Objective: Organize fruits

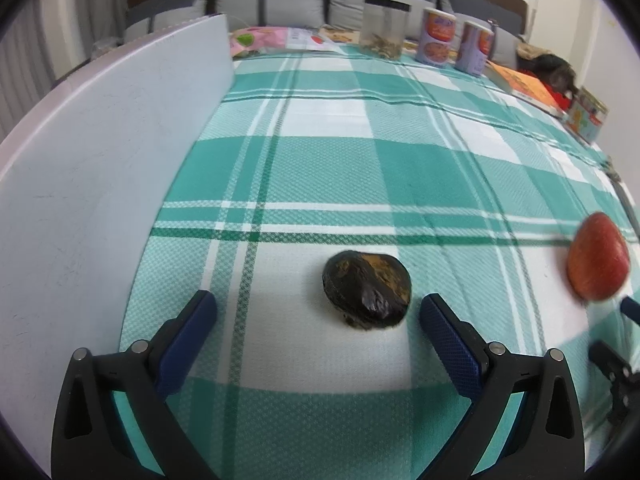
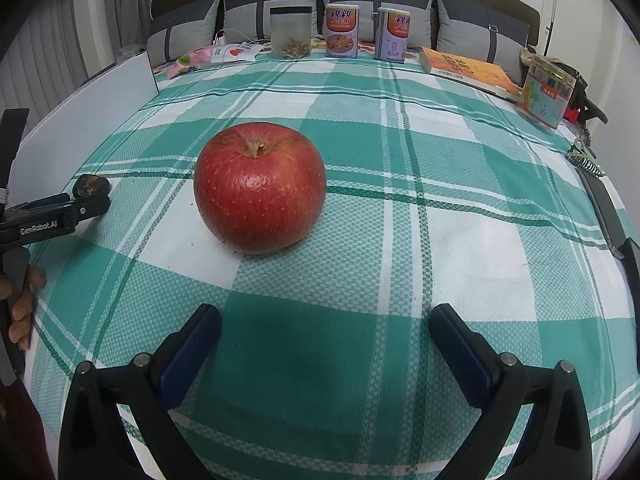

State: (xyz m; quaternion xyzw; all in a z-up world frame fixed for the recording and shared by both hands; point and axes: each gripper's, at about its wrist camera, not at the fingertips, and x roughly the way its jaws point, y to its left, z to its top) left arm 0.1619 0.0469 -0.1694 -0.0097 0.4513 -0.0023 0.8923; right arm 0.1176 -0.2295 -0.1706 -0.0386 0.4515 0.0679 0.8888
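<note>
A dark, blackened small fruit [image 1: 367, 289] lies on the green-and-white checked cloth just ahead of my left gripper [image 1: 318, 310], which is open and empty, jaws wide apart. A red apple [image 2: 260, 187] sits upright on the cloth, a little ahead and left of my right gripper [image 2: 325, 322], which is open and empty. The apple also shows in the left wrist view [image 1: 598, 262] at the far right. The dark fruit shows small in the right wrist view [image 2: 89, 186], behind the left gripper's body [image 2: 56, 216].
A white board [image 1: 100, 168] lies along the left edge. At the back stand a clear jar [image 2: 291, 32], two cans [image 2: 341, 31], a book [image 2: 468, 68] and a box [image 2: 546, 92]. A dark long object [image 2: 604, 212] lies at the right edge.
</note>
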